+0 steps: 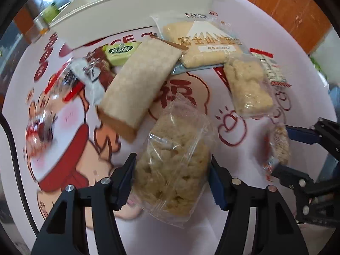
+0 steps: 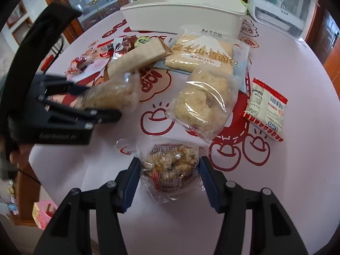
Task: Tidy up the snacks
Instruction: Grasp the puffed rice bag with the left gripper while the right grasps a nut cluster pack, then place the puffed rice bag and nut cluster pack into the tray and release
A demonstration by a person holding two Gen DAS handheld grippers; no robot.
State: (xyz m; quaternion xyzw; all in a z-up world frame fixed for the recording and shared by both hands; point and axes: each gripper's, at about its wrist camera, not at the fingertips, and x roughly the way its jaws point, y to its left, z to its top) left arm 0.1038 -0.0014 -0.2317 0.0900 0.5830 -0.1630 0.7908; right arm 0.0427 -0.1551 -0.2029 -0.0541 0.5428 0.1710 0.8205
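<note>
My left gripper (image 1: 172, 157) is shut on a clear packet of pale rice crisps (image 1: 172, 170), its pads against both sides. In the right wrist view the left gripper (image 2: 104, 101) holds that packet (image 2: 114, 93) at the left. My right gripper (image 2: 170, 159) is shut on a small printed packet of rice crackers (image 2: 170, 167) lying on the tablecloth. It also shows at the right edge of the left wrist view, the right gripper (image 1: 280, 149) around the small packet (image 1: 281, 144). A white bin (image 2: 182, 14) stands at the table's far side.
Loose on the pink printed tablecloth (image 2: 276, 180): a long wrapped cake (image 1: 138, 85), a Fuji-print bread pack (image 2: 201, 53), another clear crisp packet (image 2: 201, 104), a red-edged sachet (image 2: 265, 108), small green (image 1: 121, 53) and brown (image 1: 99, 63) packets, a candy (image 2: 78, 63). A white appliance (image 2: 280, 6) stands far right.
</note>
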